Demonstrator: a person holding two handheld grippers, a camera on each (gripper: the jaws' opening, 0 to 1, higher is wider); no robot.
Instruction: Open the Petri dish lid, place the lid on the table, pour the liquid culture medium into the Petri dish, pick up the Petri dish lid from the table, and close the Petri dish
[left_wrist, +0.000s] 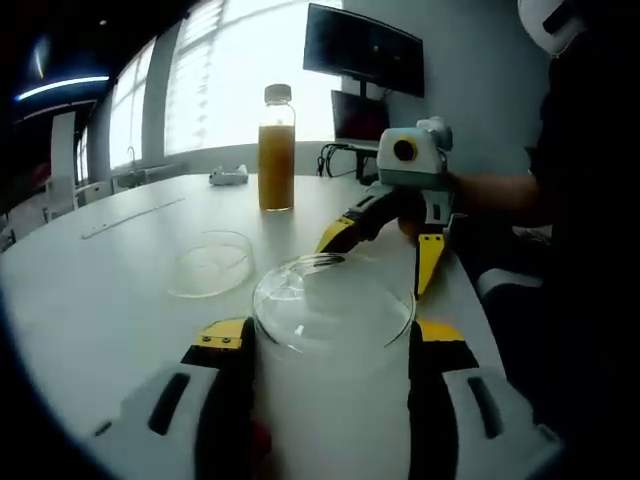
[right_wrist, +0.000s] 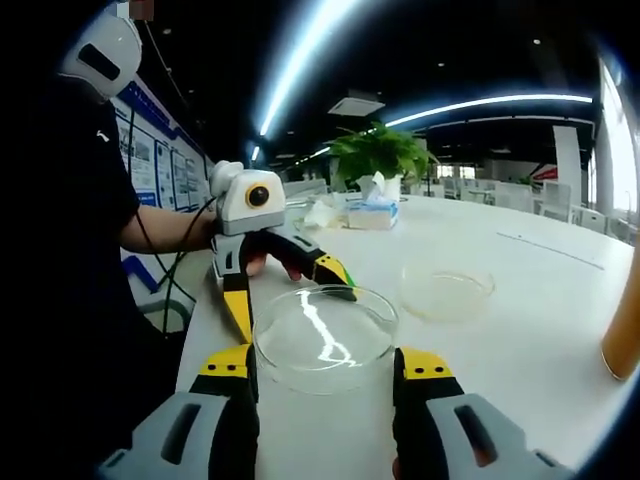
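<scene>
The left tongs (left_wrist: 332, 335) are narrowed onto a clear round glass Petri dish (right_wrist: 325, 335), one jaw pressed against each side of its wall. The right tongs (right_wrist: 328, 362) meet it from the opposite side and look closed on the same dish in the same way. The dish is thus caught between two facing pairs of jaws, at or just above the white bench (left_wrist: 90, 300), near the edge where the person stands. Whether one pair has the lid and the other the base cannot be told, since the glass shows no clear seam. That is the main risk: if both pairs bite the same part, pulling apart would drag or tip the whole dish rather than open it. Smooth glass held by thin pads could also slip and roll off that near edge. A second shallow clear round dish (left_wrist: 210, 262) lies flat toward the middle of the bench, well apart from the held one. It may be a lid or a base, and a careless set-down could knock glass on glass. A tall clear bottle of orange liquid with a white cap (left_wrist: 276, 150) stands upright farther on, toward the window edge. Reaching for it across both dishes could sweep one aside, and pouring from such a tall bottle into so shallow a dish could splash or overfill.
</scene>
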